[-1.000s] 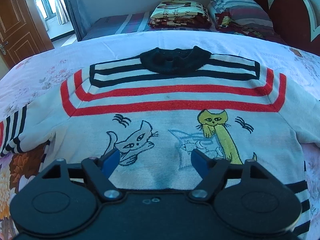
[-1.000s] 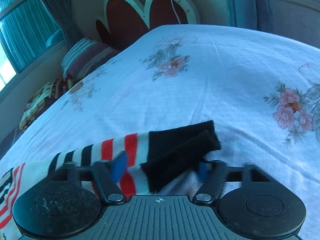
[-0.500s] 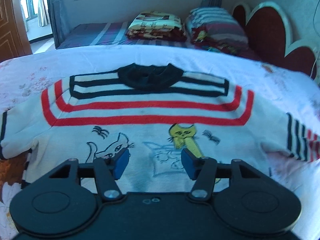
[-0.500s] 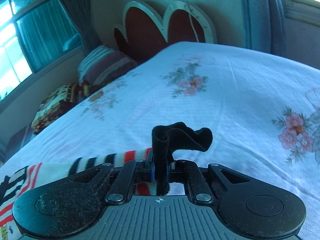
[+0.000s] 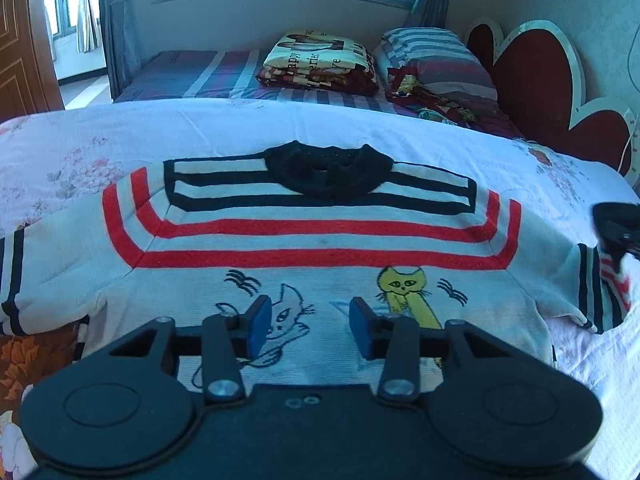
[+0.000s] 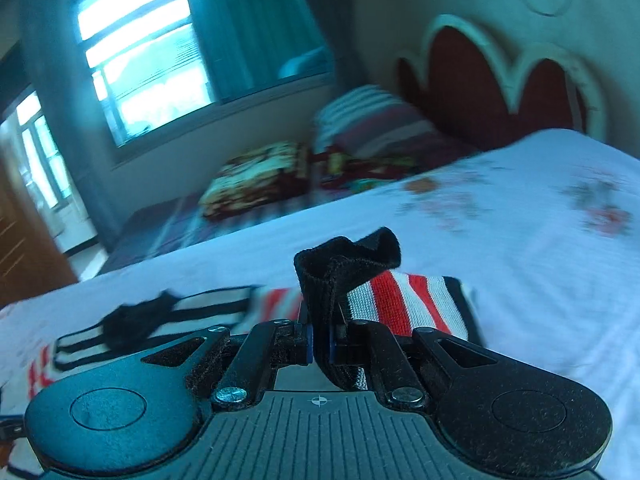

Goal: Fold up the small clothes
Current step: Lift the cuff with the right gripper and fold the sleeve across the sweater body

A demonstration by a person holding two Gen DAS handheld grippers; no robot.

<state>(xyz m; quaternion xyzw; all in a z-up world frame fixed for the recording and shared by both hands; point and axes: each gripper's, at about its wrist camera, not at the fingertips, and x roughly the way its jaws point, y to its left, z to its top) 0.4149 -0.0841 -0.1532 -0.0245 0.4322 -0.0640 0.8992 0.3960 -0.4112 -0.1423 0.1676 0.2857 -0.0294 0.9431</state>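
One sweater (image 5: pixel 320 240) flat on floral bedspread (image 5: pixel 80 152), left gripper (image 5: pixel 306 326) spread empty above it, right gripper (image 6: pixel 322 346) pinching black cuff (image 6: pixel 344 264)

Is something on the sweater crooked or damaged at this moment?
No damage shows. The sweater lies flat on the bed; only the black cuff is lifted, pinched in the right gripper.

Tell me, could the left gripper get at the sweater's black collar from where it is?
Probably yes. The left gripper hangs open over the sweater, and nothing lies between it and the black collar straight ahead.
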